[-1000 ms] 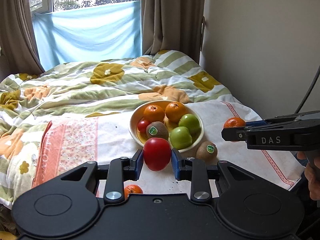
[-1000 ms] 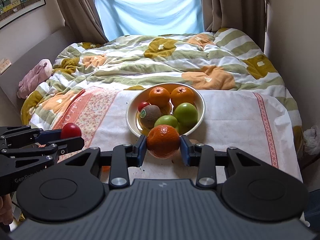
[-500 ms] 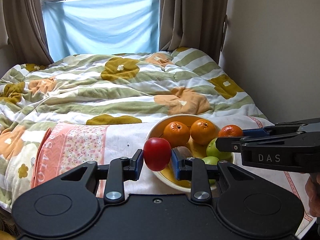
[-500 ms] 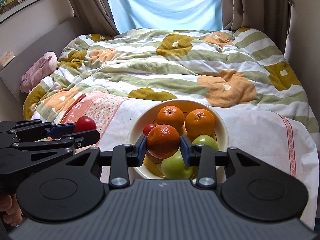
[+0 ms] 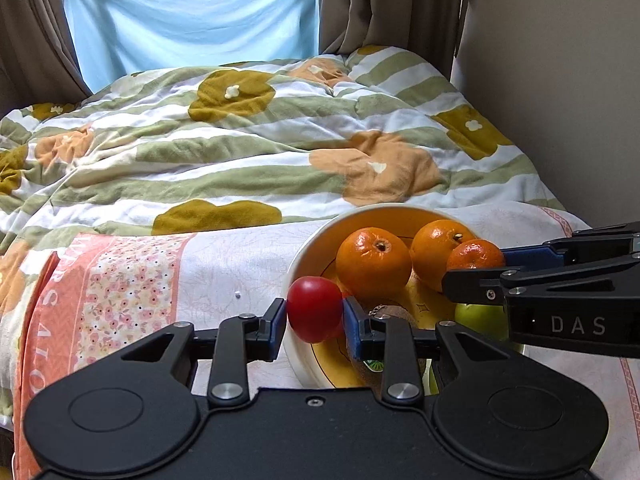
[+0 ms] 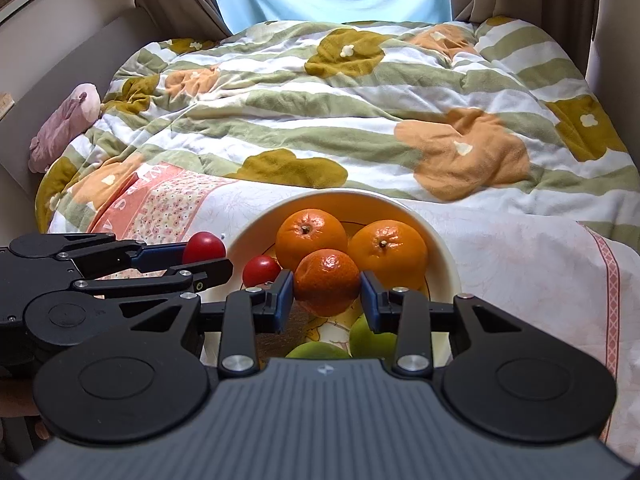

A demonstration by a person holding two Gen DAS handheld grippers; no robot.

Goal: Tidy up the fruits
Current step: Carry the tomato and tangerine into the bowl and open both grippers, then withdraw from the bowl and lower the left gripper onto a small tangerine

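1. Left gripper [image 5: 315, 316]: blue pads closed onto a red tomato [image 5: 315, 309], held over the near-left rim of the fruit bowl [image 5: 298, 276].
2. Right gripper [image 6: 327, 294]: pads clamped on a small mandarin [image 6: 327, 282], held above the bowl's inside, in front of the two oranges.
3. Just past the right claw's tips: two larger oranges [image 6: 311, 233] [image 6: 387, 248] side by side in the bowl [image 6: 446, 264]. A second, smaller tomato [image 6: 261, 271] lies just left of its left pad.
4. Only the right view shows that loose tomato clearly; in the left view it is mostly hidden behind the held tomato.
5. Below the right claw: green apples [image 6: 370, 340], partly hidden by the fingers.
6. Left view only: a kiwi [image 5: 390, 314] with a green sticker, right behind the left claw's right pad, and a green apple [image 5: 480, 320] under the right gripper [image 5: 472, 266].
7. Right view only: the left gripper [image 6: 204, 254] from the side, its tomato [image 6: 204, 247] just outside the bowl's left rim, and a pink plush toy [image 6: 66, 124] far left on the bed.
8. The bowl sits on a white floral cloth [image 6: 520, 264] over a striped flowered quilt [image 5: 240, 152].
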